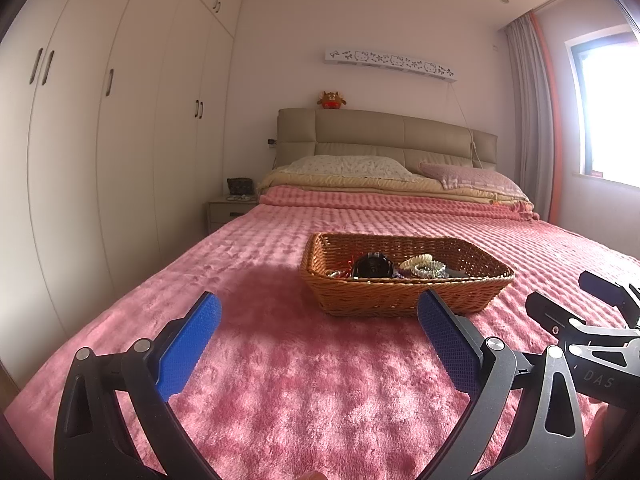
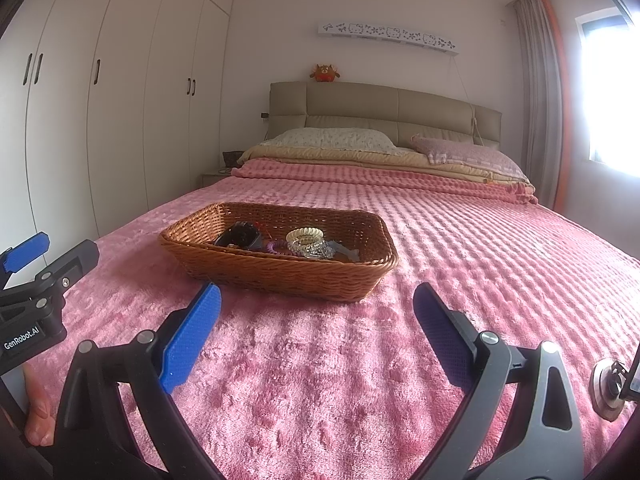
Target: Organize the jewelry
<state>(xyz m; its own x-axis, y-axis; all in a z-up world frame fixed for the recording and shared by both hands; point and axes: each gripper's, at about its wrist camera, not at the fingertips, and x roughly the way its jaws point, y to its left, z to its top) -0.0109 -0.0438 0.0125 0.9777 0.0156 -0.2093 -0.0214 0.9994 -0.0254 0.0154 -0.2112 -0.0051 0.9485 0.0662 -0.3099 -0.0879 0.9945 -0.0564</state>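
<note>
Ahead of both grippers, on the fuzzy pink bedspread (image 1: pixel 280 380), sits a shallow rectangular basket of brown woven wicker (image 1: pixel 404 300). From the left gripper (image 1: pixel 320 332) it lies forward and slightly to the right; from the right gripper (image 2: pixel 316 328) it lies forward and slightly to the left, its near rim just past the left fingertip. Neither gripper touches it.

Inside the basket the jewelry is heaped together: a black round-faced wristwatch (image 1: pixel 373 266) toward the left, a cream coiled spiral band (image 2: pixel 305 235) resting on a clear coiled spiral band (image 2: pixel 311 249) toward the right, a purple coiled band (image 2: pixel 277 247) between them, and some red and silvery bits at the left end that are too small to make out.

Each gripper has its 2 blue textured pads (image 1: pixel 192 344) spread wide apart with nothing between them, hovering low over the bedspread.

At the lower left of the right wrist view, a person's fingers (image 2: pixel 38 412) grip the left gripper's handle.
</note>
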